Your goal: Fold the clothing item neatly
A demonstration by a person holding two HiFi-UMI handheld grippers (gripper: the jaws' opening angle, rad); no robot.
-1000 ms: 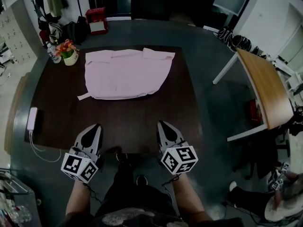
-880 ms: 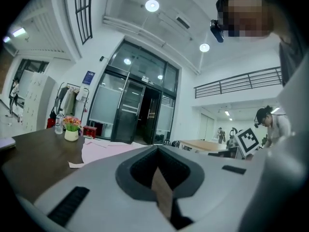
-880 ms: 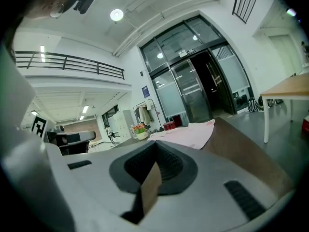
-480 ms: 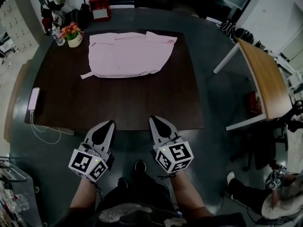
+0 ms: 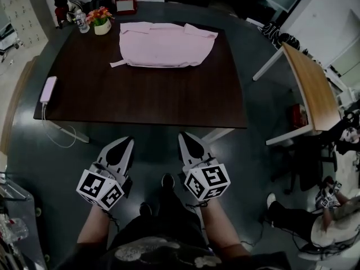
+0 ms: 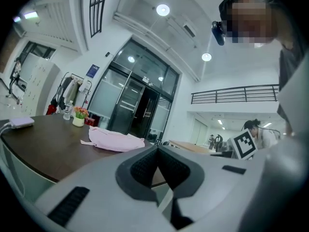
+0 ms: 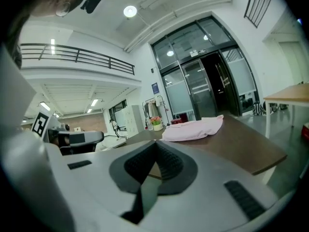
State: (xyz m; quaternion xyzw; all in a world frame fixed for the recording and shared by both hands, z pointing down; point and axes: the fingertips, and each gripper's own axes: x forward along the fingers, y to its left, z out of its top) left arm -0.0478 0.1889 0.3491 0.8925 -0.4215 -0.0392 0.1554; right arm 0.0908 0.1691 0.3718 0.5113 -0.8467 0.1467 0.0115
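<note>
A pink garment lies folded on the far part of the dark wooden table; it also shows in the left gripper view and in the right gripper view. My left gripper is shut and empty, held over the floor short of the table's near edge. Beside it my right gripper is shut and empty as well, over the floor. Both point toward the table, well away from the garment.
A flower pot and a bottle stand at the table's far left corner. A pink power bank with a white cable lies at the left edge. A lighter wooden table stands at the right, with a seated person nearby.
Both grippers have drawn back from over the table's near edge to over the floor. The table and garment now sit farther up the head view. Both jaws stay shut.
</note>
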